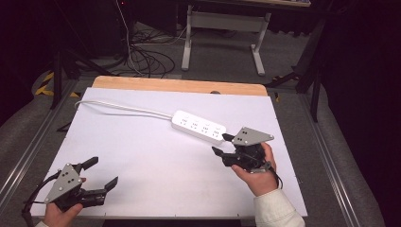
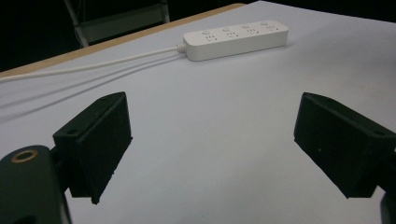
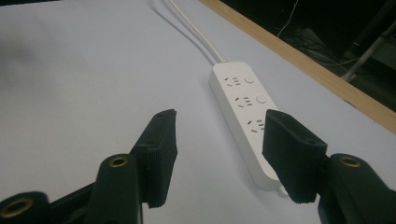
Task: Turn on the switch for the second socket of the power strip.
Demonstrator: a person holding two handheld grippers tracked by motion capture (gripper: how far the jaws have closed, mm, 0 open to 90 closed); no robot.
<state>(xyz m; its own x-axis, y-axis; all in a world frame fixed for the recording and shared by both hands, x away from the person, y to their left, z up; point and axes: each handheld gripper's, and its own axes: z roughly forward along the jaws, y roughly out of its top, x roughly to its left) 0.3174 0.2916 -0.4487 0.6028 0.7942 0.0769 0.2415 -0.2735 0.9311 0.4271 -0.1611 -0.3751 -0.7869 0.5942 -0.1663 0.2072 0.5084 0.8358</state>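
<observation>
Four unlabelled sockets, white power strip [image 1: 198,126]

The power strip [image 1: 199,126] lies on the table [image 1: 142,156], right of centre, toward the far edge. Its cord [image 1: 118,109] runs to the far left corner. The left gripper [image 1: 101,174] sits at the near left corner; the right gripper [image 1: 222,144] just beside the strip's right end.

The high view looks forward and down from above the person's side, taking in the whole white table [image 1: 156,156] and the floor beyond. The left gripper view sits low at the table's near-left corner, facing across toward the power strip [image 2: 236,38] far off. The right gripper view looks along that strip [image 3: 245,116] from close by. All 3 views share it.
</observation>
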